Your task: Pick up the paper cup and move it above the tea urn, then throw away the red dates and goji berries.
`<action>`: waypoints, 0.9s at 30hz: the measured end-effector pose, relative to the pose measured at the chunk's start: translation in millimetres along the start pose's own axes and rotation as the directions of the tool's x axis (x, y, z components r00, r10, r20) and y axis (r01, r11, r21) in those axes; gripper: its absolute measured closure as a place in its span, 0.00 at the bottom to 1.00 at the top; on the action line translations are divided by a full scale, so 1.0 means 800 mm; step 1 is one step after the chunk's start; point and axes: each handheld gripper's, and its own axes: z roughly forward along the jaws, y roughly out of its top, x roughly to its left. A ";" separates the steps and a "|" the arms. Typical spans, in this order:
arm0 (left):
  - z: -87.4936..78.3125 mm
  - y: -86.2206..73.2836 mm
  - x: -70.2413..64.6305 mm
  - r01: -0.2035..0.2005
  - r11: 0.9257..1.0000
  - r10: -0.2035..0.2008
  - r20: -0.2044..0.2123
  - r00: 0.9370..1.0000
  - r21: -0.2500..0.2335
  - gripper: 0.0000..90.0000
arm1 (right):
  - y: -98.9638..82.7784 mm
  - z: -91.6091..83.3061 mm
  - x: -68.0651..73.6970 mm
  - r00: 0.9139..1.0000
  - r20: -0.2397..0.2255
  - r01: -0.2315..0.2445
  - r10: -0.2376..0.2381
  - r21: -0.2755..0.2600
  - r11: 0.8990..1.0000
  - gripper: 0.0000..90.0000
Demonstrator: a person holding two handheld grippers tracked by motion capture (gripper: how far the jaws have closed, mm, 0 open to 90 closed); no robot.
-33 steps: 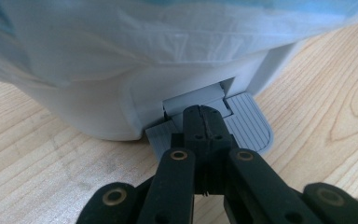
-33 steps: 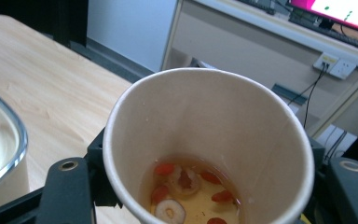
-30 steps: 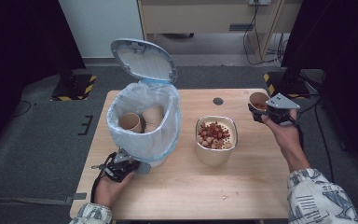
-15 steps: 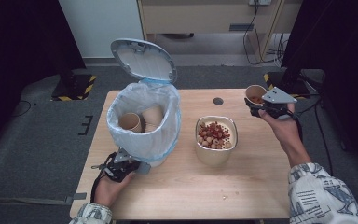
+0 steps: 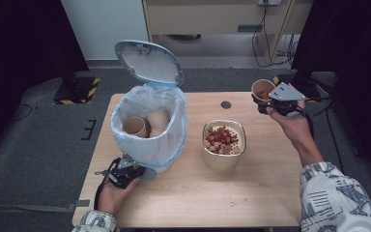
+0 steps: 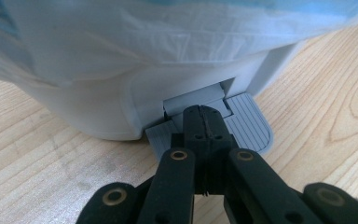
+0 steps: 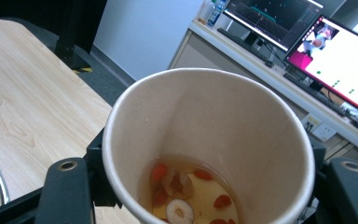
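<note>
A small pedal bin with a blue liner stands on the left half of the table, its lid raised and paper cups inside. My left gripper is shut, and its tips press down on the grey pedal at the bin's foot. My right gripper hangs above the table's far right corner, shut on a paper cup that holds a little liquid with red berries and a pale slice. In the high view that cup stays upright.
A cream bowl heaped with red and tan bits stands at mid-table, right of the bin. A small dark disc lies on the far part of the wooden table. Monitors sit on a desk behind.
My right gripper has risen with the cup and drifted a little toward the far edge. The left gripper and the open bin lid have stayed put.
</note>
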 end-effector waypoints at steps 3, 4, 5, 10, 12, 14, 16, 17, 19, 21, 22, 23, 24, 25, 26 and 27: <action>0.000 0.000 0.000 0.001 1.000 -0.001 0.000 1.000 0.000 1.00 | 0.008 0.002 -0.001 1.000 -0.004 0.023 -0.023 -0.005 1.000 0.35; 0.000 0.000 0.000 0.001 1.000 -0.001 -0.001 1.000 0.000 1.00 | 0.010 0.003 0.000 1.000 -0.003 0.031 -0.031 -0.006 0.999 0.35; 0.000 0.000 0.000 0.001 1.000 -0.001 0.000 1.000 0.000 1.00 | 0.011 0.004 0.000 0.999 -0.002 0.040 -0.040 -0.006 0.999 0.35; 0.000 0.000 0.000 0.000 1.000 0.000 0.000 1.000 0.000 1.00 | 0.018 0.007 0.001 0.997 -0.003 0.071 -0.071 -0.020 0.997 0.35; 0.000 0.000 0.000 0.000 1.000 0.000 0.001 1.000 0.000 1.00 | 0.020 0.008 0.001 0.997 -0.004 0.076 -0.077 -0.026 0.997 0.35; 0.000 0.000 0.000 0.000 1.000 0.000 0.001 1.000 0.000 1.00 | 0.021 0.009 0.000 0.997 -0.007 0.080 -0.080 -0.030 0.996 0.35; 0.000 0.000 0.000 0.000 1.000 0.000 0.000 1.000 0.000 1.00 | 0.021 0.010 0.001 0.997 -0.006 0.083 -0.083 -0.031 0.996 0.35; 0.000 0.000 0.000 0.000 1.000 0.000 0.000 1.000 0.000 1.00 | 0.021 0.011 0.001 0.996 -0.005 0.087 -0.088 -0.030 0.996 0.35; 0.000 0.000 0.000 0.000 1.000 0.000 -0.001 1.000 0.000 1.00 | 0.022 0.012 0.001 0.996 -0.002 0.095 -0.095 -0.029 0.995 0.35; 0.000 0.000 0.000 0.000 1.000 0.000 -0.001 1.000 0.000 1.00 | 0.023 0.012 0.002 0.994 -0.003 0.105 -0.105 -0.030 0.994 0.35; 0.000 0.000 0.000 -0.001 1.000 0.001 -0.002 1.000 0.000 1.00 | 0.023 0.013 0.003 0.993 -0.006 0.114 -0.114 -0.027 0.993 0.35; 0.000 0.000 0.000 0.000 1.000 0.000 -0.001 1.000 0.000 1.00 | 0.024 0.013 0.003 0.993 -0.009 0.118 -0.118 -0.028 0.993 0.34; 0.000 0.000 0.000 0.000 1.000 0.000 -0.001 1.000 0.000 1.00 | 0.024 0.013 0.004 0.993 -0.010 0.120 -0.120 -0.028 0.992 0.34; 0.000 0.000 0.000 -0.001 1.000 0.001 -0.001 1.000 0.000 1.00 | 0.024 0.013 0.004 0.992 -0.015 0.123 -0.124 -0.030 0.992 0.34; 0.000 0.000 0.000 0.001 1.000 -0.001 0.000 1.000 0.000 1.00 | 0.024 0.014 0.006 0.992 -0.017 0.127 -0.128 -0.030 0.991 0.34; 0.000 0.000 0.000 0.000 1.000 0.000 0.000 1.000 0.000 1.00 | 0.024 0.014 0.007 0.991 -0.019 0.134 -0.134 -0.031 0.991 0.34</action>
